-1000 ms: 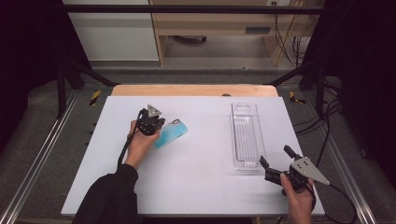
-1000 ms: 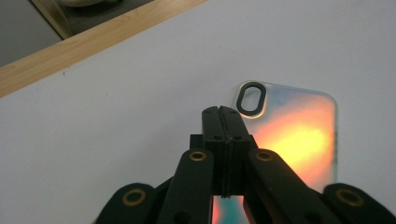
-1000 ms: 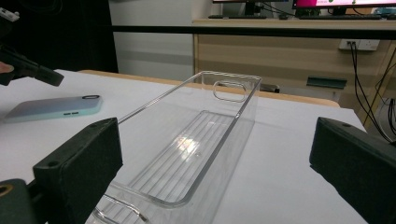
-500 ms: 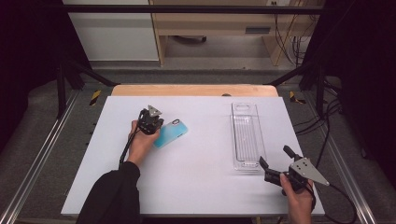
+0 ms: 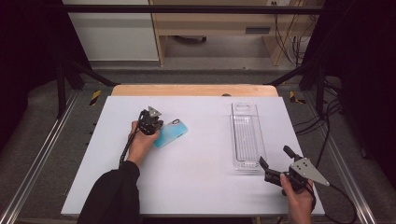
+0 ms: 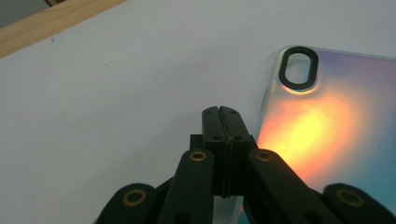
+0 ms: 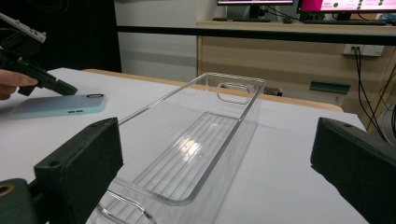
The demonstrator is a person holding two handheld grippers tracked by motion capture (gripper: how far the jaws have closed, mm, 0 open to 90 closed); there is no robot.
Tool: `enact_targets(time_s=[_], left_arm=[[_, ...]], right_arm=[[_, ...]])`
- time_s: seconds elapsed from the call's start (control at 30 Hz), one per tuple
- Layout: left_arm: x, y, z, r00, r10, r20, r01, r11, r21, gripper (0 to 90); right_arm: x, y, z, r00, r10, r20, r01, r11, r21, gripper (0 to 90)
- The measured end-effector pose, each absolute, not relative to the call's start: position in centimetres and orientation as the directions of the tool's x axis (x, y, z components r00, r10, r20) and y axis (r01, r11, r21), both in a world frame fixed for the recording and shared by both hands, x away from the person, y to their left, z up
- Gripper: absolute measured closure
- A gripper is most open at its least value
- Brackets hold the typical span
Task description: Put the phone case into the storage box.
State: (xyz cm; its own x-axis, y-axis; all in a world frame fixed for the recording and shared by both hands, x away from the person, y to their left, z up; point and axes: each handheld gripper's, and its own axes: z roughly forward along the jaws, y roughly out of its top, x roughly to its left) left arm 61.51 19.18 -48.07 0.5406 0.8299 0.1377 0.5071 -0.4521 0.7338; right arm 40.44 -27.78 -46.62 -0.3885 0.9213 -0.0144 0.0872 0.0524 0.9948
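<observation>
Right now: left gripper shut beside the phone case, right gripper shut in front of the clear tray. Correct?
Not quite. The right gripper is open: in the right gripper view its jaws stand wide apart, with the near end of the clear tray between them, untouched. The rest holds: the left gripper is shut beside the phone case.

Lay on the desk [image 5: 196,186]: phone case [image 5: 170,133] well left of the tray [image 5: 246,137], left claw [image 5: 150,122] beside it.
</observation>
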Motion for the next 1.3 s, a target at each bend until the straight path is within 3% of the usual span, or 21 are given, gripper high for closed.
enact_targets(time_s=[0.53,0.9,1.3], left_arm=[[60.6,17.9,-47.8,0.608,0.775,0.172,0.471,-0.526,0.708,90.0],[57.5,14.0,-47.4,0.715,0.672,0.195,0.405,-0.625,0.667,90.0],[55.6,13.8,-47.3,0.757,0.628,0.183,0.386,-0.655,0.65,90.0]], right_arm=[[40.4,-27.8,-46.6,-0.389,0.921,-0.014,0.086,0.051,0.995,2.6],[40.3,-27.9,-46.5,-0.391,0.92,-0.007,0.085,0.044,0.995,2.6],[40.3,-27.9,-46.5,-0.392,0.92,-0.007,0.087,0.045,0.995,2.6]])
